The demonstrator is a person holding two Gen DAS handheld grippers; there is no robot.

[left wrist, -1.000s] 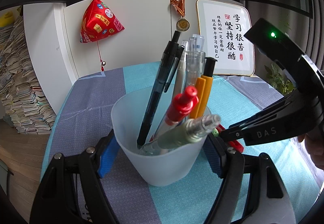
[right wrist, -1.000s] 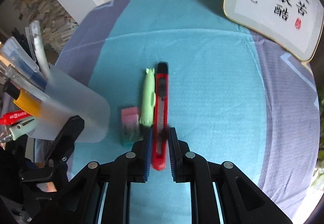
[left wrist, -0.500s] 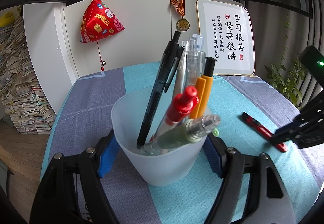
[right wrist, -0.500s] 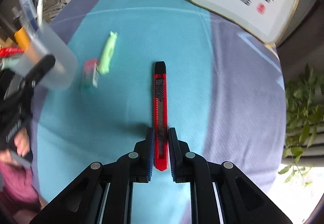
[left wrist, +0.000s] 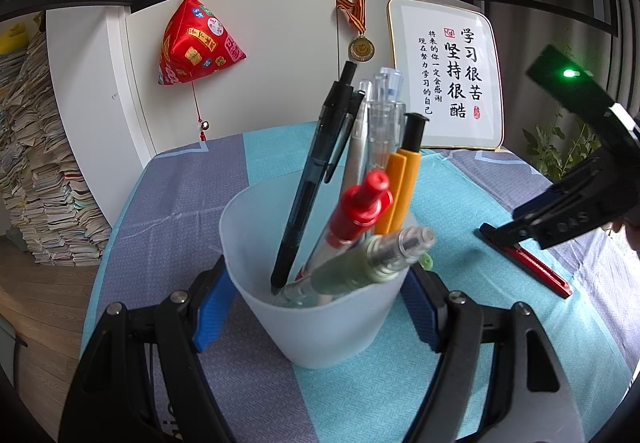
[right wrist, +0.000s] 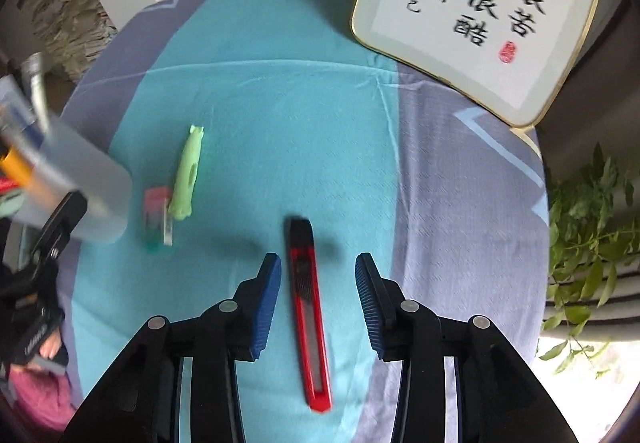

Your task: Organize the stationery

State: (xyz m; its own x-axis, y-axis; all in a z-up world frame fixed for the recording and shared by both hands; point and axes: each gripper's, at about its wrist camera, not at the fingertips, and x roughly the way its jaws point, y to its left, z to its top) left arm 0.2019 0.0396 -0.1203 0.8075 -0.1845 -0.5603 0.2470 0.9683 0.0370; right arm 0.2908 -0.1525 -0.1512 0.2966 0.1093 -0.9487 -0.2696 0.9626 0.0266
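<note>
**Red knife let go on the cloth, cup held steady**

The red utility knife (right wrist: 309, 317) lies flat on the teal part of the tablecloth (right wrist: 280, 91), between the blue pads of the right gripper (right wrist: 318, 299), whose jaws are opening; neither pad touches it. It looks light, stiff and slick-sided, a thin plastic body best pinched across its narrow width near the middle, clear of the blade end. To its left, well apart, a green pen-like piece (right wrist: 186, 175) and a pink eraser (right wrist: 158, 217) lie touching. Both look light; the eraser should be soft and grippy. Further left, the left gripper (left wrist: 316, 303) is clamped on the frosted cup (left wrist: 320, 323), full of pens (left wrist: 376, 171). Thin-walled, top-heavy, I'd judge: squeeze low.
</note>
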